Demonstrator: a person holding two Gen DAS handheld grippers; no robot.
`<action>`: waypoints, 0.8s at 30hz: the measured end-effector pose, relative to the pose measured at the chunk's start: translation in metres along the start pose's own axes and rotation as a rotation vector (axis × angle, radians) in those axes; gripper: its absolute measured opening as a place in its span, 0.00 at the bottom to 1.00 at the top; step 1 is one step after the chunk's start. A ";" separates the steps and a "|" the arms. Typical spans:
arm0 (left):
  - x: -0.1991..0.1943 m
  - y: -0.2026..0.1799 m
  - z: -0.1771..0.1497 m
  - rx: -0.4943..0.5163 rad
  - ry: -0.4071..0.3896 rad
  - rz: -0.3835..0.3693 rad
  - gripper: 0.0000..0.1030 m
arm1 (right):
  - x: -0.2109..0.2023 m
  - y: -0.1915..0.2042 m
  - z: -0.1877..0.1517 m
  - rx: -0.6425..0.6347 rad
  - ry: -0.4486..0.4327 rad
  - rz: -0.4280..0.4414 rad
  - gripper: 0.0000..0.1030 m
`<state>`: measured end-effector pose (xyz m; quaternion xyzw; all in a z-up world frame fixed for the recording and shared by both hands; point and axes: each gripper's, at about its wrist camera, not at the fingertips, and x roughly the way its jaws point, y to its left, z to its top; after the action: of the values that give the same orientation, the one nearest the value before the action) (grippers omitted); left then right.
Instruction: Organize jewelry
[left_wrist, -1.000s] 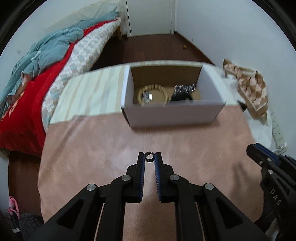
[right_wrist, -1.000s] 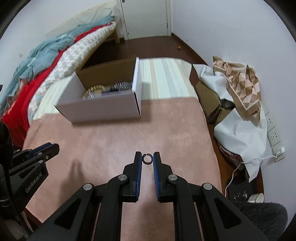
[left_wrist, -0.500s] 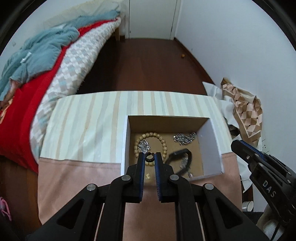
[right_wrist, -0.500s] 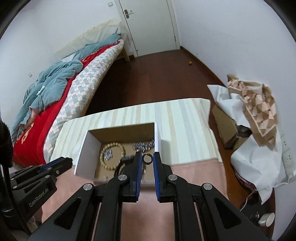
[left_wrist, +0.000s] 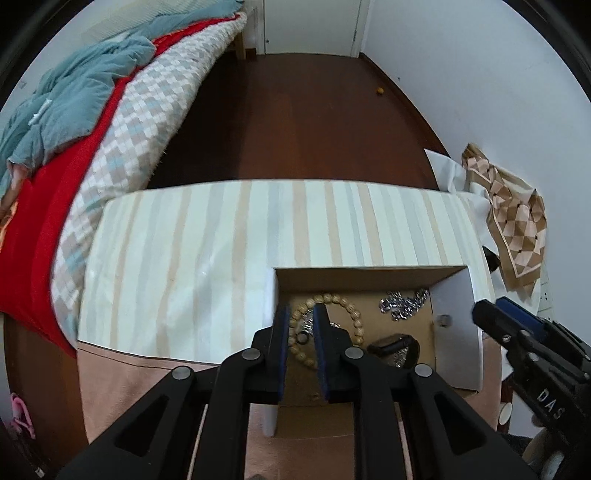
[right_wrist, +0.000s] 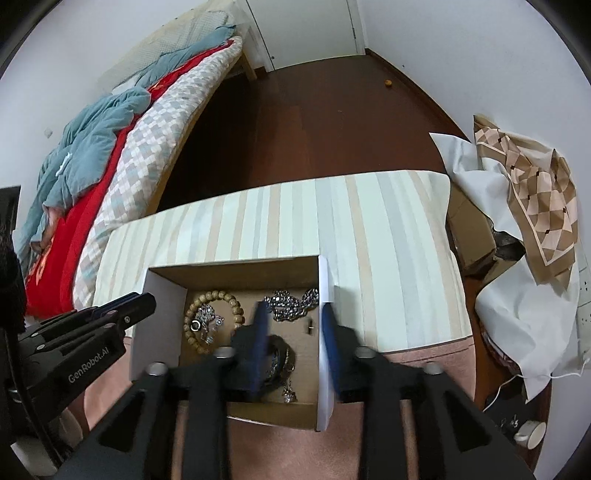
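Left gripper (left_wrist: 300, 321): jaws parted a narrow gap, over the near-left corner of the cardboard box (left_wrist: 458, 325). A small dark ring (left_wrist: 303, 338) shows in the gap between the blue pads, over the wooden bead bracelet (left_wrist: 334, 332). The pads don't appear to press it; from this angle I can't tell for sure whether the ring is lying on the box floor or hanging at the fingertips. The right wrist view shows a ring (right_wrist: 195, 325) lying inside the bead loop (right_wrist: 214, 317), so it looks released.

Right gripper (right_wrist: 293, 319): jaws wide apart, motion-blurred, nothing between them. Left finger sits inside the box over the floor, right finger outside, so the jaws straddle the box's white right wall (right_wrist: 324, 332).

Box contents:
- bead bracelet at the left, with a silver piece and the ring inside its loop
- silver chain (right_wrist: 291, 304) at the far right
- dark band (left_wrist: 395, 345) near the front, with more chain beside it
- small silver ring (left_wrist: 444, 320) against the right wall; a small metal piece (right_wrist: 310, 326) in the right wrist view is possibly the same item

The box stands on the pink cloth (right_wrist: 406, 373), its far end over the striped cloth (left_wrist: 221, 258).
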<state>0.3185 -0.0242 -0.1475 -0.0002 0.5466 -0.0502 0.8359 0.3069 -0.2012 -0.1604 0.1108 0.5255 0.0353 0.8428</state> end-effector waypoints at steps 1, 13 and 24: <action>-0.003 0.002 0.001 -0.005 -0.009 0.005 0.28 | -0.002 -0.001 0.001 0.004 -0.004 -0.005 0.38; -0.029 0.031 -0.025 -0.083 -0.060 0.119 0.95 | -0.037 -0.007 -0.010 -0.008 -0.025 -0.107 0.74; -0.050 0.027 -0.058 -0.076 -0.032 0.142 0.97 | -0.047 0.006 -0.042 -0.067 0.019 -0.261 0.98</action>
<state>0.2476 0.0099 -0.1271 0.0061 0.5333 0.0300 0.8454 0.2487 -0.1975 -0.1361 0.0128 0.5421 -0.0561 0.8383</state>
